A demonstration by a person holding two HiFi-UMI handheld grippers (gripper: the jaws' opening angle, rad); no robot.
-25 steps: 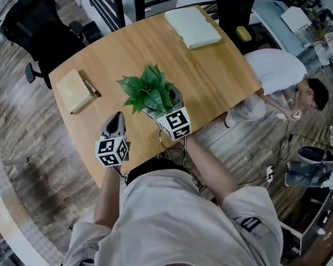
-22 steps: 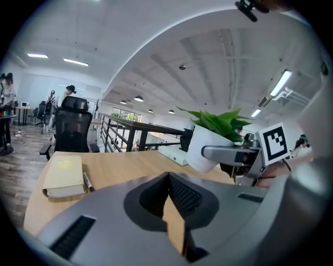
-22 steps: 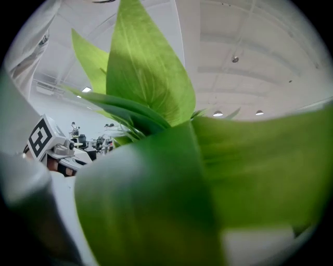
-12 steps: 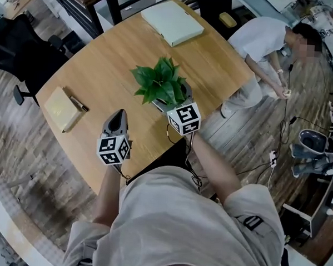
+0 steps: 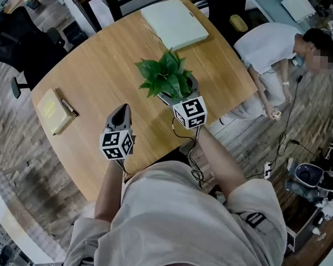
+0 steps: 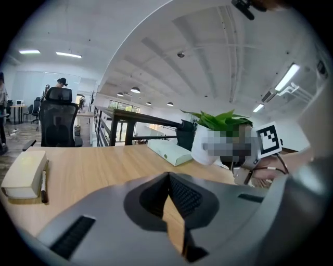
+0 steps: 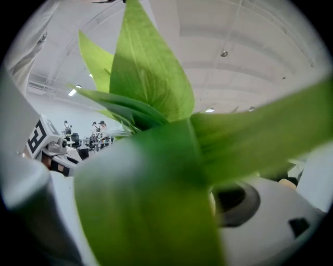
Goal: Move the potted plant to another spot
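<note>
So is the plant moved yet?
Partly. The potted plant has already shifted away from the notebook toward the pale flat box since a second ago. The right gripper seems to hold its pot, with leaves filling its view, so the move is under way. The left gripper hangs shut and empty over the table. Still left: setting the plant down and letting go.

Overhead; one view seemingly against plant (image 7: pixel 151 78)
</note>
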